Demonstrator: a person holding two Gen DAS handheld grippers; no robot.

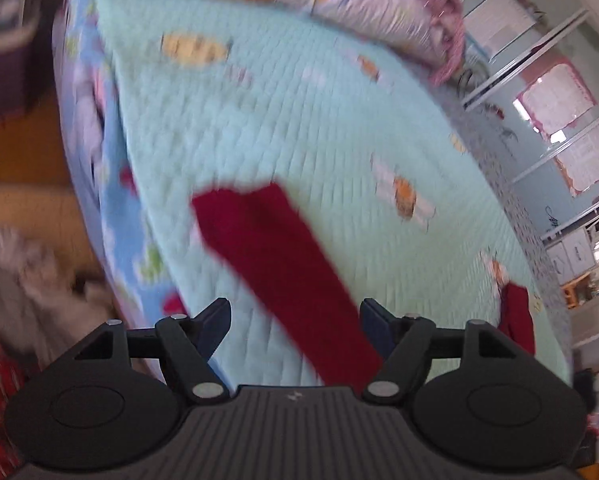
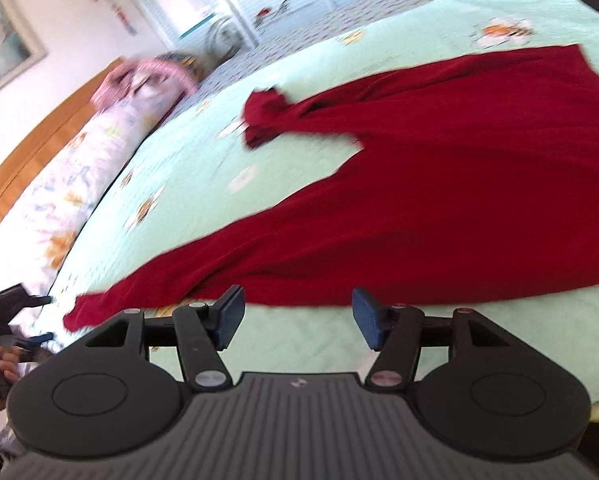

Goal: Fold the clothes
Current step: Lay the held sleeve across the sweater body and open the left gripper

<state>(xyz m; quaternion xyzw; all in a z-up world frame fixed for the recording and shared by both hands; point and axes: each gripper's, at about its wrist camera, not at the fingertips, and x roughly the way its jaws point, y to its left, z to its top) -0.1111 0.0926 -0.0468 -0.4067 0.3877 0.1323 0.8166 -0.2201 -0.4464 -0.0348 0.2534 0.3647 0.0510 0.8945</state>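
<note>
Red garment [image 2: 439,200] spread on bed [image 2: 299,344], not yet a neat fold: body wide at right, one sleeve running to lower left, other bunched toward pillows [image 2: 79,168]. Long axis roughly left–right across right wrist view. Right gripper [image 2: 298,317]: jaws spread, empty, garment edge just ahead. Left gripper [image 1: 294,326]: jaws spread, empty; sleeve [image 1: 275,264] passing diagonally between them, running up-left, not pinched. Frames blurred. Judgement: left nearer sleeve end, right nearer body hem; stage of fold not settled.
</note>
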